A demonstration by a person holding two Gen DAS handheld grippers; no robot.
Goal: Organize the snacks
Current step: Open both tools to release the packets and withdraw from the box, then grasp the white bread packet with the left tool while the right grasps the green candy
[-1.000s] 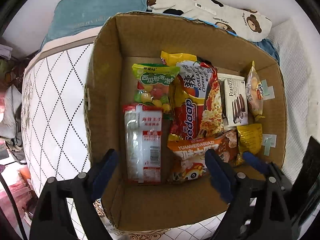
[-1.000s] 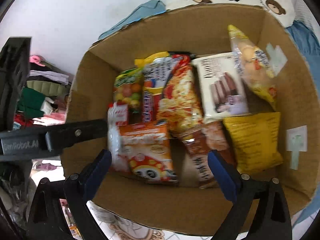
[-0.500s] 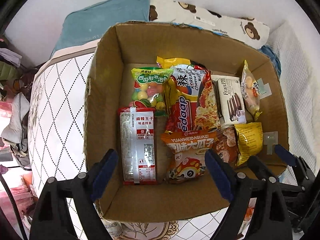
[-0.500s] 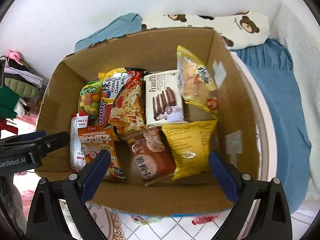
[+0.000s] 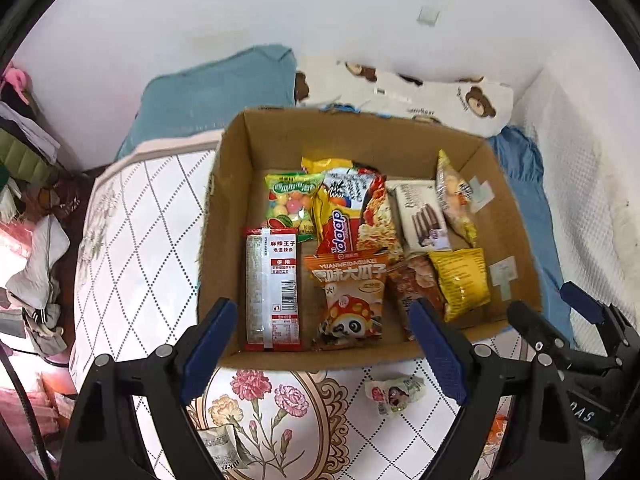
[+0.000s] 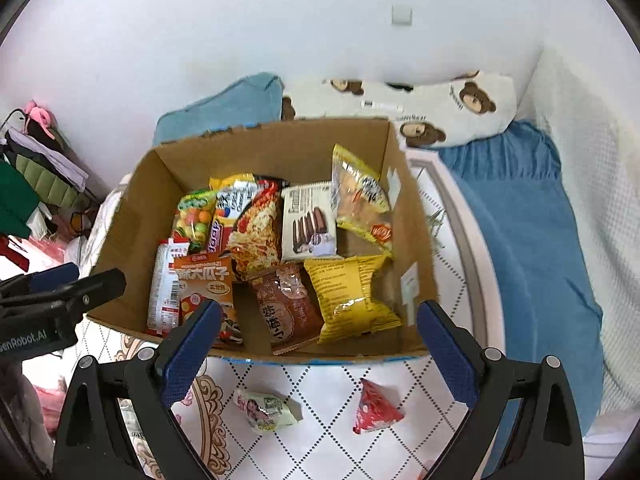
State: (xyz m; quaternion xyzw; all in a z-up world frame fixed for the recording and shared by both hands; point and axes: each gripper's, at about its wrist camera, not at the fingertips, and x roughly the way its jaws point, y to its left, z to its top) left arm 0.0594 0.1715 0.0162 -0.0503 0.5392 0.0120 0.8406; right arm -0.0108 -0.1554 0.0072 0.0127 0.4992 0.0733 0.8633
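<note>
Quilted white mattress (image 5: 132, 240) fills lower frame. Open brown cardboard box (image 5: 224, 216) sits frame centre, packed with snacks. Long red-and-white packet (image 5: 273, 292) lies at box left, long axis running up-frame. Orange panda-print seed bag (image 5: 350, 296) just right of it, top up-frame. Loose on mattress below box: small pale wrapped candy (image 6: 267, 407), long axis across frame; red triangular packet (image 6: 376, 408), apex up. Left gripper (image 5: 324, 356) and right gripper (image 6: 318, 354): both spread wide, empty.
</note>
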